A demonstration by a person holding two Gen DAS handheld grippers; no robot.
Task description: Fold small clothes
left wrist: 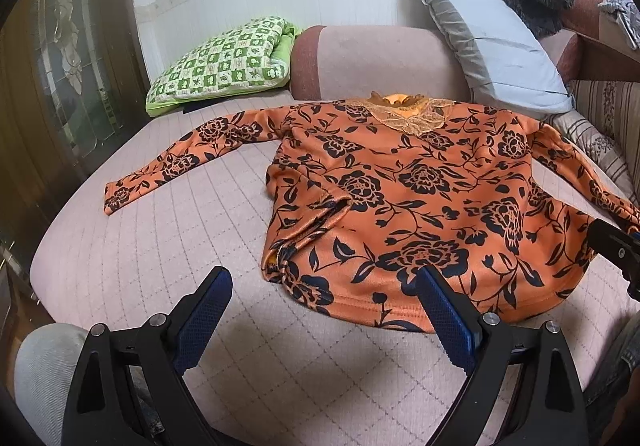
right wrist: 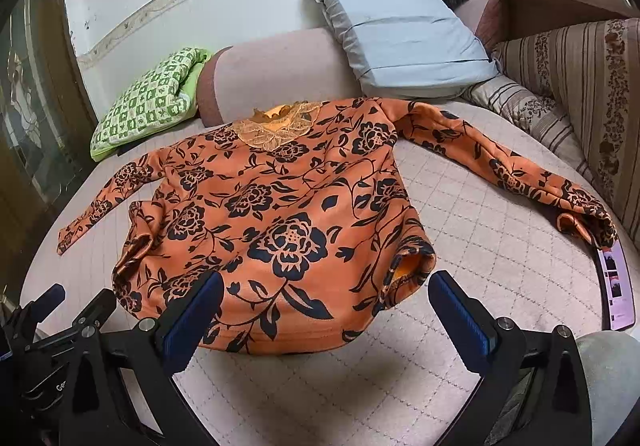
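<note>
An orange long-sleeved top with a black flower print (left wrist: 400, 189) lies front up on the pink quilted bed (left wrist: 160, 246), collar away from me, both sleeves spread out. It also shows in the right wrist view (right wrist: 280, 221). My left gripper (left wrist: 324, 282) is open and empty, just above the hem near the top's left bottom corner. My right gripper (right wrist: 326, 284) is open and empty, above the hem near the right bottom corner. The left sleeve cuff (left wrist: 116, 197) lies flat. The right sleeve cuff (right wrist: 584, 217) is bunched near the striped cushion.
A green checked folded blanket (left wrist: 224, 61), a pink bolster (left wrist: 376, 57) and a grey pillow (left wrist: 496, 45) lie at the head of the bed. A phone (right wrist: 618, 290) lies at the right edge. A striped cushion (right wrist: 592, 85) lines the right side. A dark glass door (left wrist: 60, 65) stands left.
</note>
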